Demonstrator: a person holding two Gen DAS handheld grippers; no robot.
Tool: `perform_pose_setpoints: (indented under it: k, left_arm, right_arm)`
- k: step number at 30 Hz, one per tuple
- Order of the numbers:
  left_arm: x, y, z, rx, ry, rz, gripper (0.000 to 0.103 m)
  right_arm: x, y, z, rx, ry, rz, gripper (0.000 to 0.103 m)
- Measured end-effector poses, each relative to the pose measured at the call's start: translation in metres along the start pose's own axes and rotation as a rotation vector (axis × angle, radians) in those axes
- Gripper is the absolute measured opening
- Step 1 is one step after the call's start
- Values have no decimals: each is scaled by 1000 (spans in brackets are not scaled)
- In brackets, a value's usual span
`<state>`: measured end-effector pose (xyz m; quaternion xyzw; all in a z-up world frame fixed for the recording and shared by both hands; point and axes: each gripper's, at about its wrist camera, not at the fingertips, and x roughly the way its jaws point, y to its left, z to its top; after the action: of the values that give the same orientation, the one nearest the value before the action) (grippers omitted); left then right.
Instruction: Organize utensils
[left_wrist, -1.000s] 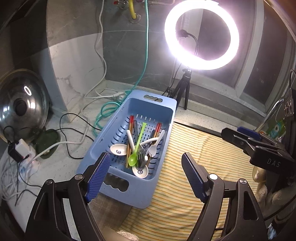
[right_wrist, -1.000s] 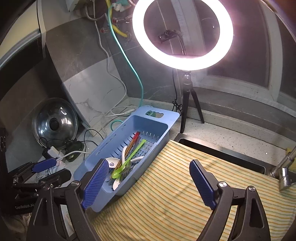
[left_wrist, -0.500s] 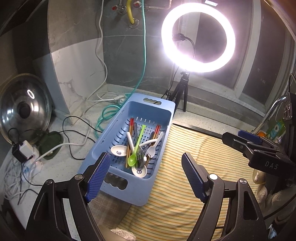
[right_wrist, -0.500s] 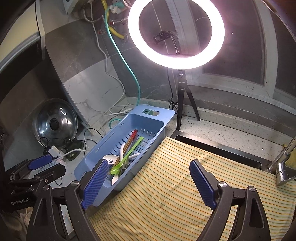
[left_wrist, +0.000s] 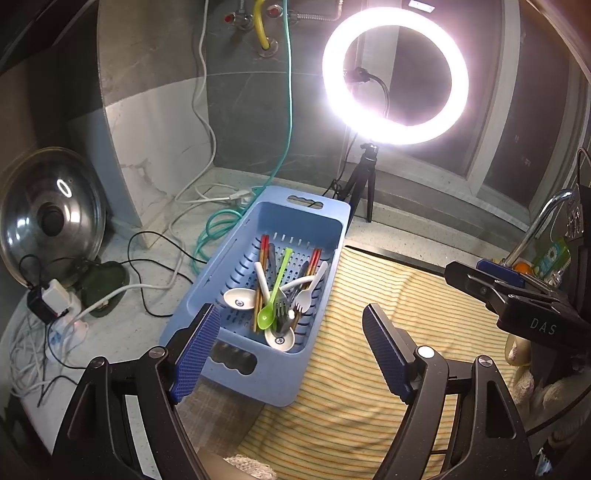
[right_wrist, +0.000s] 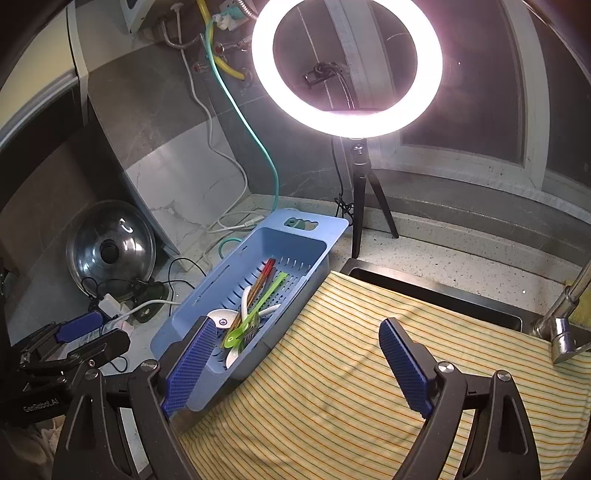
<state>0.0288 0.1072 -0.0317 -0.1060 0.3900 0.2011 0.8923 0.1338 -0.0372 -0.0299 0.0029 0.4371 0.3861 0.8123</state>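
The left gripper (left_wrist: 290, 347) hangs with its jaws wide apart and nothing between the blue pads (left_wrist: 194, 350). It points down at the near end of a blue basket (left_wrist: 273, 380), above it and not touching. The right gripper (right_wrist: 297, 363) is also spread wide and empty, hovering over a yellow striped cloth (right_wrist: 351, 406) that covers the sink (right_wrist: 436, 291); its left pad sits in front of the basket's near corner.

The basket lies lengthwise on the counter (left_wrist: 122, 332), its right side just beside the cloth's edge. Inside it the utensils lie in a loose heap: a green spoon (left_wrist: 275, 291) across the middle, a white fork (left_wrist: 308, 291) to its right, white soup spoons (left_wrist: 238, 297) at the left and near end, and red-tipped chopsticks (left_wrist: 263, 254) toward the far end.

Beyond the basket a lit ring light (left_wrist: 395, 70) stands on a small tripod (left_wrist: 364, 184). A green hose (left_wrist: 286, 122) runs down the wall to the counter. A pot lid (left_wrist: 50, 218) leans at the left, with tangled cables (left_wrist: 147, 266) around it. A faucet (right_wrist: 565, 314) rises at the right.
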Motion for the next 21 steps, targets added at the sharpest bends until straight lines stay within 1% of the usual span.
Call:
perform_pose_setpoints:
  k: [21]
  left_arm:
    - [2, -1, 1, 22, 7, -9, 80]
  right_arm:
    - [0, -6, -1, 19, 5, -8, 88]
